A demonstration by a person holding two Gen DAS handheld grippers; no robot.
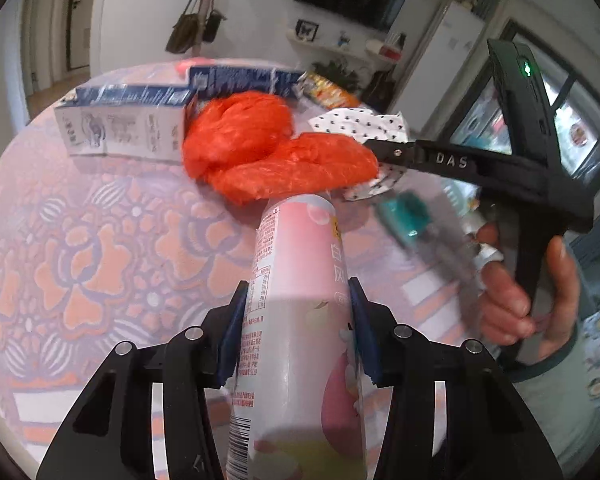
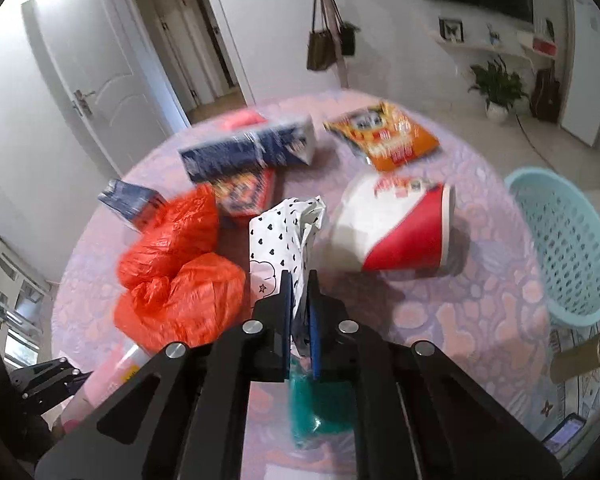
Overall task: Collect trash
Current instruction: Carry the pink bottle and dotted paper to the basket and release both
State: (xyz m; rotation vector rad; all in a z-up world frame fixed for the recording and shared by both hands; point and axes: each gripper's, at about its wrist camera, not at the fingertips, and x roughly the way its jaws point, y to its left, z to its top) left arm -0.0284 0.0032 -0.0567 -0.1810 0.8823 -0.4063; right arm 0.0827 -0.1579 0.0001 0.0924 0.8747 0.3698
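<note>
Trash: my right claw (image 2: 299, 312) pinches the heart-print wrapper (image 2: 284, 232), basket (image 2: 568, 240) off to its right — nearer this hand; my left claw (image 1: 298, 320) clamps the pink bottle (image 1: 300, 320), long axis pointing forward.

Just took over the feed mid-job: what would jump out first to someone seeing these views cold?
The crumpled orange plastic bag at the middle of the round table grabs the eye first. Next, the left gripper is clamped on a pink bottle, and the right gripper pinches a white heart-print wrapper. A red-and-white paper cup lies tipped beside it, with a light-blue basket at the table's right edge.
</note>
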